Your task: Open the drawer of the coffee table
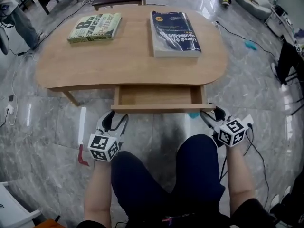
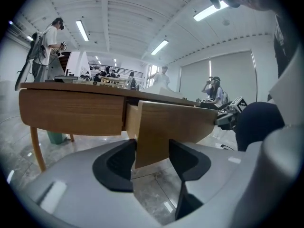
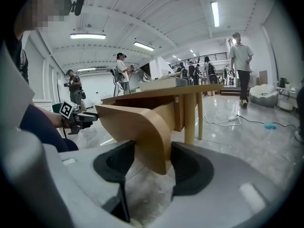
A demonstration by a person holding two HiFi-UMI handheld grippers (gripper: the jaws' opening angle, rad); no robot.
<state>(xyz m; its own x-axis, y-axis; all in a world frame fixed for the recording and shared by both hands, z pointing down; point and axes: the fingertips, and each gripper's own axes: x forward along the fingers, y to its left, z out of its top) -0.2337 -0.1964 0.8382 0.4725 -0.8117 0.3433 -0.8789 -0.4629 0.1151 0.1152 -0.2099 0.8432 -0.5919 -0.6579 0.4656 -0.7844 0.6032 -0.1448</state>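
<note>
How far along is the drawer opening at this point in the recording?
Done: the drawer stands partly out of the coffee table, and its bare inside shows. In hand: the left gripper and the right gripper each clamp one end of the drawer front. Left: perhaps a further pull, if the drawer has more travel, then letting go.
</note>
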